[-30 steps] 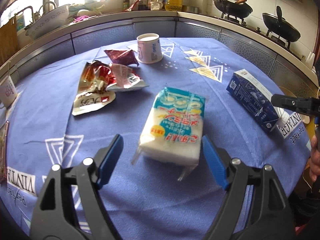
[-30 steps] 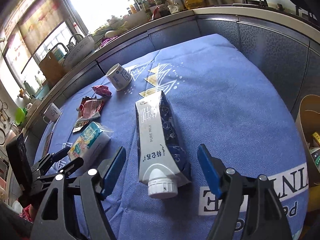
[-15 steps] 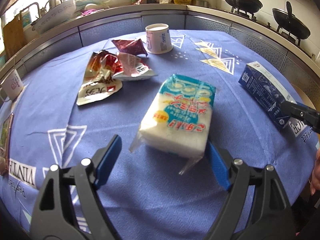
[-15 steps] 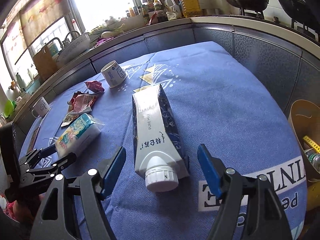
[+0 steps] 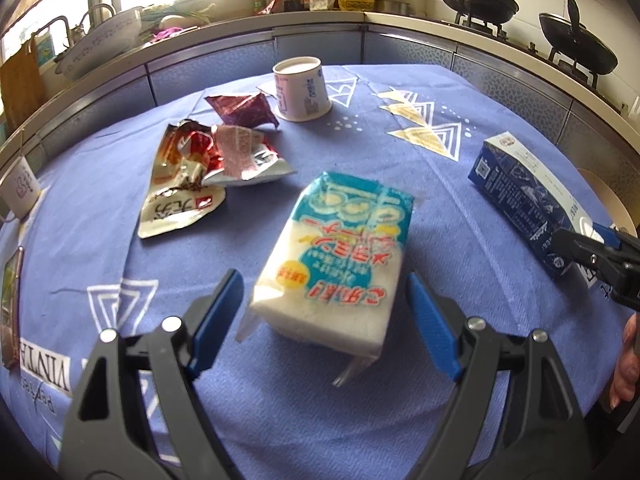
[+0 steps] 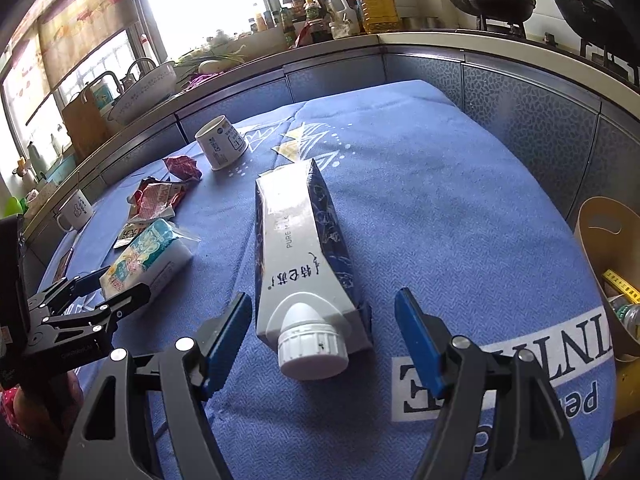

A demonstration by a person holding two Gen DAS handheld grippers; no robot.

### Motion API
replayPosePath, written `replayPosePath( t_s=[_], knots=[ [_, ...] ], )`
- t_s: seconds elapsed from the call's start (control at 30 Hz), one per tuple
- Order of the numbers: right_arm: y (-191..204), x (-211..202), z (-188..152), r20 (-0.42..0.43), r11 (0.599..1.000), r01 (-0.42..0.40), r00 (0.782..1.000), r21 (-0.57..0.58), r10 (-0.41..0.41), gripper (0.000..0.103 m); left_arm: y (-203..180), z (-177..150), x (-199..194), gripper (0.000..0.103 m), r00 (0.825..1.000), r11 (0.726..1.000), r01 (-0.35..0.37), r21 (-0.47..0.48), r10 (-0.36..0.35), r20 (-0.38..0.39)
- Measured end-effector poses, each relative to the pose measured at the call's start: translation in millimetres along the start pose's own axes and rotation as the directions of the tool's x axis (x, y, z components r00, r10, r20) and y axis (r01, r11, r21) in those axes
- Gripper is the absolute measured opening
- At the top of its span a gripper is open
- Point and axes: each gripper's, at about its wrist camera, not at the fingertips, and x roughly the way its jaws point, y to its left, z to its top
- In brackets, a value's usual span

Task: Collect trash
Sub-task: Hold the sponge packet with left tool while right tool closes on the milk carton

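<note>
Blue patterned tablecloth carries litter; the left gripper gapes around a wrapped white sponge pack, the right gripper around a lying blue-and-white milk carton, seemingly lined up, untouched.

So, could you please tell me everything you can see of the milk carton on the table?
The milk carton is a tall cardboard pack with a white face printed "PURE MILK" and dark blue patterned sides. It lies flat on the blue tablecloth, with its white screw cap still on and pointing toward the right gripper. The gripper's open blue pads flank the cap end without touching it.
</note>
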Motion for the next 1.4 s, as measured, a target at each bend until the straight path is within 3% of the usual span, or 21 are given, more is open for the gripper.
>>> replayPosePath(
  t_s=[0.73,1.4],
  knots=[
    [-1.0,2.8,-2.1,0.002,1.000,-0.013,1.000,0.005,0.013,0.072,5.0,-1.5,14.5,0.080,0.999,1.000,0.005,-0.030,-0.006,-0.045],
    [1.3,-2.6,-7.4,0.010,1.000,-0.018,1.000,0.008,0.018,0.072,10.5,-4.6,9.9,0.080,0.999,0.998,0.040,-0.051,-0.041,-0.022]
  ],
)
